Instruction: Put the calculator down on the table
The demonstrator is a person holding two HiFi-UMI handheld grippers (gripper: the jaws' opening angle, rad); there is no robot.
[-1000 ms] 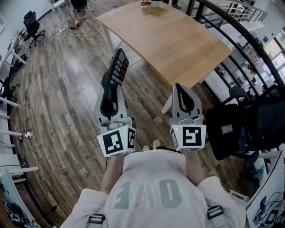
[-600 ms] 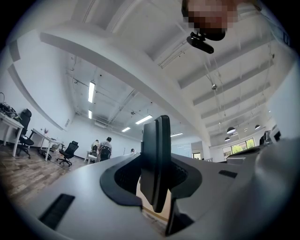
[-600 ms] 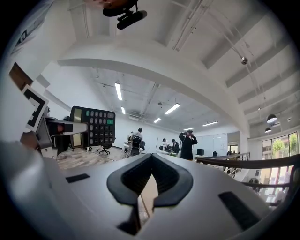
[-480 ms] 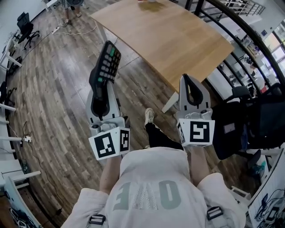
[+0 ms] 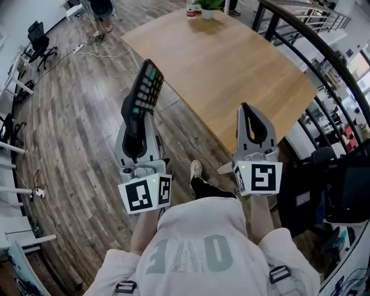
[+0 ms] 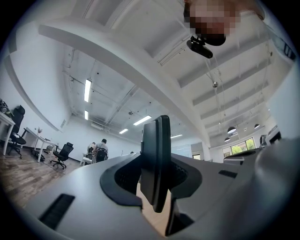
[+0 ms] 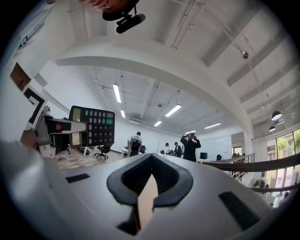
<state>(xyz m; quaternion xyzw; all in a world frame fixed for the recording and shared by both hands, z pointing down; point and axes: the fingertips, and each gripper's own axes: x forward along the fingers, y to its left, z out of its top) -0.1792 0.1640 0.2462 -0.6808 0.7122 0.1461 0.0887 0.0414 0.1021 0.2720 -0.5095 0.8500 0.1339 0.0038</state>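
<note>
- Left claw: I have it clamped on the lower end of the calculator. In the left gripper view the calculator stands edge-on, pinched between the two pads.
- Right claw: it carries nothing. Its two jaws are closed tip to tip, with only a thin slit between the pads.
- My count: two claws, one calculator and one tabletop. At the tabletop's far edge there is one potted plant with one small container just beside it, too small for me to identify.
- The calculator sticks out well past the left claw's tips, tilted, with its keys turned toward the right claw. The right gripper view shows the key face at its left side.
- The calculator hangs in the air above the wooden floor, near the tabletop's left edge and not touching it.
- In the head view the right claw lies over the tabletop's near corner, apart from the calculator.
- One shoe shows on the floor between the two claws.
</note>
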